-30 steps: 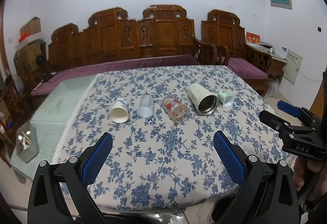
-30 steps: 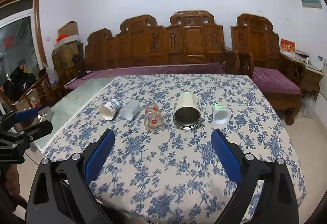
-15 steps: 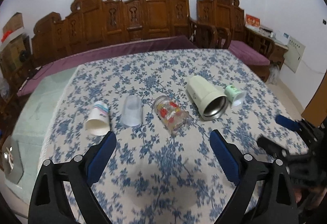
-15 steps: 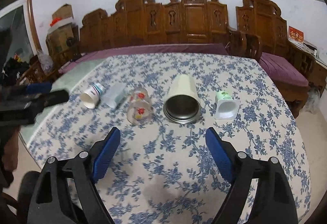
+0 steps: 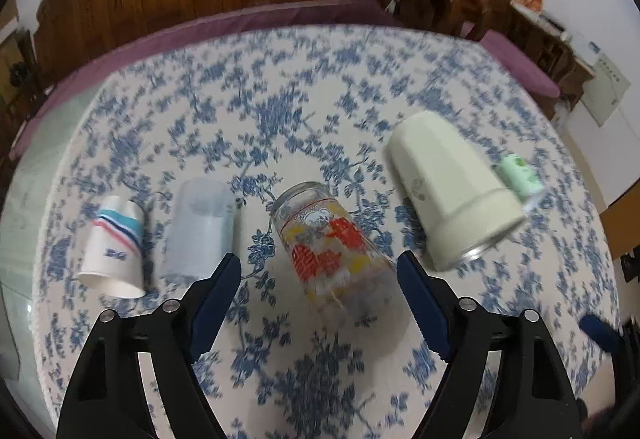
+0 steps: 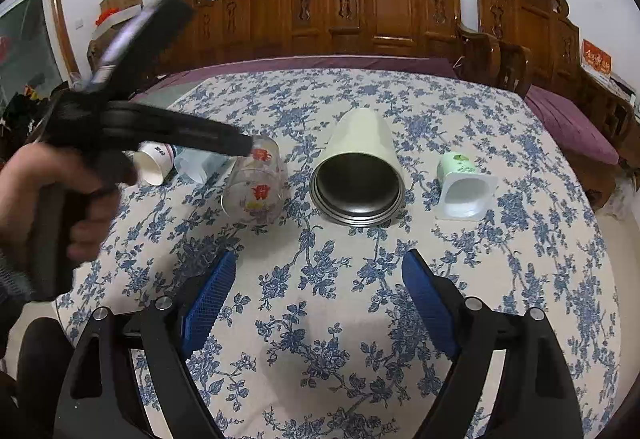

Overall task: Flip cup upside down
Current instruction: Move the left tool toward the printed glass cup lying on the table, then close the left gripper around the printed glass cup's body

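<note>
Several cups lie on their sides in a row on the blue-flowered tablecloth [image 5: 312, 367]: a paper cup [image 5: 114, 245], a frosted plastic cup [image 5: 200, 227], a printed glass [image 5: 332, 247], a large cream steel tumbler [image 5: 452, 191] and a small green-and-white cup [image 5: 520, 175]. My left gripper [image 5: 320, 303] is open and hovers just above and in front of the glass. My right gripper [image 6: 320, 295] is open and empty, in front of the tumbler [image 6: 360, 167]. The right wrist view also shows the glass [image 6: 256, 183], the small cup [image 6: 464, 183] and the left gripper's body over the paper cup [image 6: 154, 163].
A carved wooden bench [image 6: 384, 11] with purple cushions stands behind the table. The table's right edge [image 5: 600, 223] drops to the floor. The hand holding the left gripper [image 6: 48, 195] is at the table's left side.
Both grippers have moved forward and down toward the cups. The left gripper has closed in on the printed glass and now reaches across the right wrist view.
</note>
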